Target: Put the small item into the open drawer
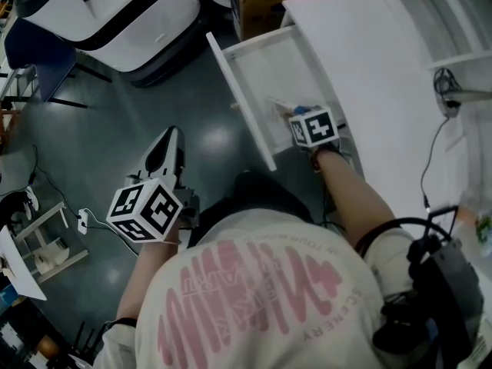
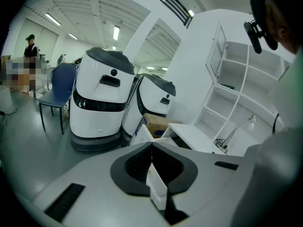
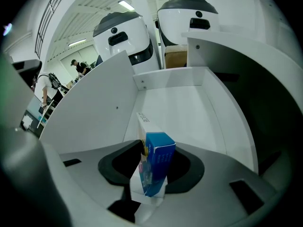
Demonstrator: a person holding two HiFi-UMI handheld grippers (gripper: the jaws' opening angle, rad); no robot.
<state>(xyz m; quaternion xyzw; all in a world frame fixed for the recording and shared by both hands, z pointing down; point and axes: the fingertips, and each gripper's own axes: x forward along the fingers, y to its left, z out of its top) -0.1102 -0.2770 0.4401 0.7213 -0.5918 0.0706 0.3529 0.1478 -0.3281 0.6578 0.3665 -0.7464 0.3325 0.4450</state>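
Right gripper (image 3: 157, 148) in white open drawer (image 3: 182, 103): jaws parted, not pressing the blue carton (image 3: 160, 167) standing between them. Left gripper (image 2: 151, 146): jaws closed, empty.

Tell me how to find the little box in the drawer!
Look for the big white desk and its pulled-out drawer. Upright inside the drawer is a small box. Its bright blue face is the only colour among all that white.

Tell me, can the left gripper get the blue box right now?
Probably not. The left gripper hangs over the floor, outside the drawer's side wall, and the blue box stands between the right gripper's jaws inside the drawer, so that gripper blocks it.
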